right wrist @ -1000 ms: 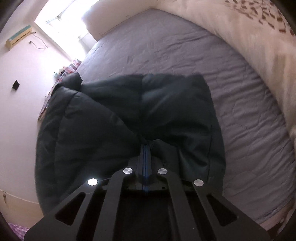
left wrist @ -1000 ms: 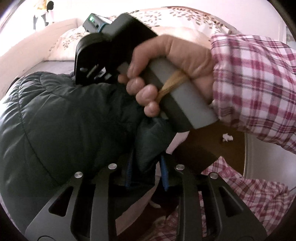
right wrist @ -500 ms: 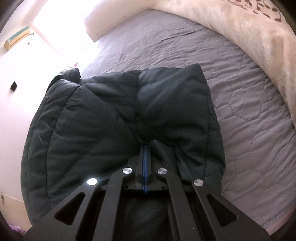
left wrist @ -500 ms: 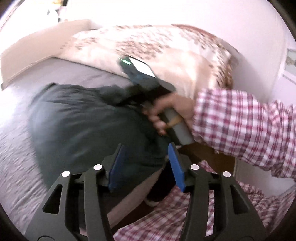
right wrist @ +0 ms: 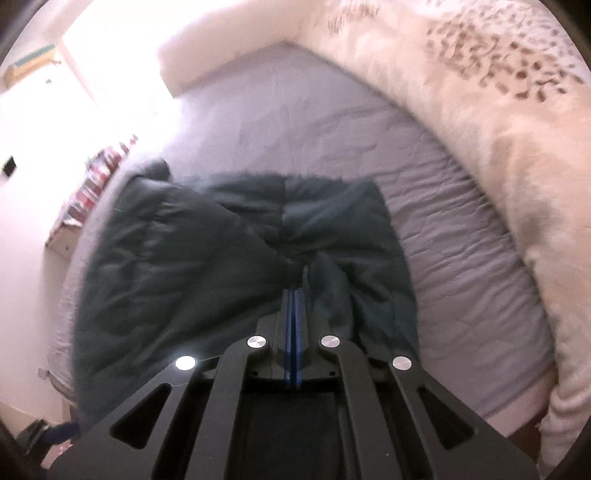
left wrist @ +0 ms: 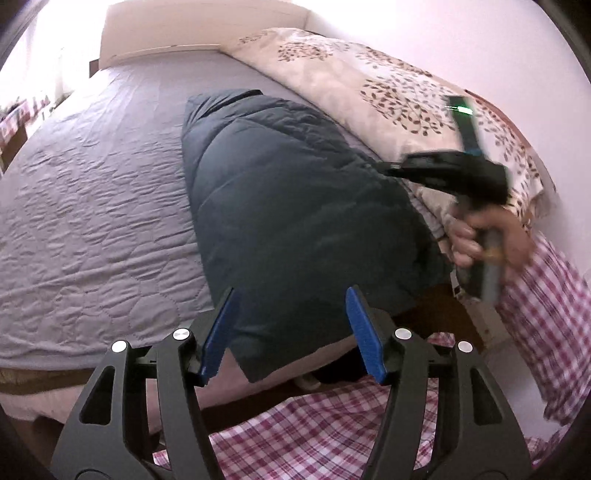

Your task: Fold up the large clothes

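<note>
Grey quilted bedspread (left wrist: 92,206) covers most of a bed, with a cream leaf-print duvet (left wrist: 376,92) bunched along the wall side and a pale headboard (left wrist: 192,29) at the far end. Dark green puffer jacket (left wrist: 295,206) lies folded into a long bundle near the bed's near edge, one end hanging slightly over it. Left gripper (left wrist: 291,332) sits just short of that overhanging end, blue pads (left wrist: 218,332) spread wide apart, nothing between them, not touching the fabric. Right gripper (right wrist: 294,295), seen from its own wrist view, has its jaws pressed together on a pinch of the jacket (right wrist: 184,266), fabric gathering into creases at the tips. From the left view, the right gripper's black body reaches onto the jacket's side nearest the duvet, blurred. Right hand (left wrist: 484,236) wraps its handle, plaid red-white sleeve (left wrist: 554,295) behind it. More plaid cloth (left wrist: 314,424) shows below the left gripper. Bright window glare washes out the right view's upper left corner.
</note>
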Demonstrator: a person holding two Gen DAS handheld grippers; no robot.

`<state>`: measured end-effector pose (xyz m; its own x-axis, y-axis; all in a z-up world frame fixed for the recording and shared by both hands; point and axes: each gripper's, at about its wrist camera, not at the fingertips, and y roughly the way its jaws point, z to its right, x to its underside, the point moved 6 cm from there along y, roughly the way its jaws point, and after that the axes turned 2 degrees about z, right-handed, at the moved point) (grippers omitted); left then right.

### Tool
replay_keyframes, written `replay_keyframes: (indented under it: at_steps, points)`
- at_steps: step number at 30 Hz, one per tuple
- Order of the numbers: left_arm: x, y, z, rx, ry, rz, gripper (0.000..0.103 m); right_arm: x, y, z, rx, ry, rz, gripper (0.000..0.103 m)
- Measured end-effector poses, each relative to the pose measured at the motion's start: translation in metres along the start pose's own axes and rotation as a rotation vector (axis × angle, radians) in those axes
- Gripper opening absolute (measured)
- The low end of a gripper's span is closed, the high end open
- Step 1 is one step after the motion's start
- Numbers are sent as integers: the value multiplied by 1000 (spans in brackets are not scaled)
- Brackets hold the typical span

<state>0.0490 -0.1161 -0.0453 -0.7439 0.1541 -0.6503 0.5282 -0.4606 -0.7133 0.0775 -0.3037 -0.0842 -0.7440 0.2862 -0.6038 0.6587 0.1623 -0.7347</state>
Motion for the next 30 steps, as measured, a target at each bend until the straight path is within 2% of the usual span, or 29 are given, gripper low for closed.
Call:
replay_keyframes:
  at_steps: [5, 7, 11, 17, 30]
  points:
    - [2, 2, -11, 13, -46, -2, 60, 34, -54, -8, 9, -54, 91, 1]
    - [7, 6, -16, 11, -62, -18, 60, 57, -61, -4, 11, -46, 78, 1]
    - [15, 12, -20, 18, -90, -53, 60, 89, -37, 14, 69, -21, 20, 1]
    - [23, 10, -27, 18, -128, -55, 60, 93, -10, 20, 136, -53, -29, 1]
    - [25, 5, -28, -19, -112, -53, 60, 100, 0, 22, 163, -58, -45, 1]
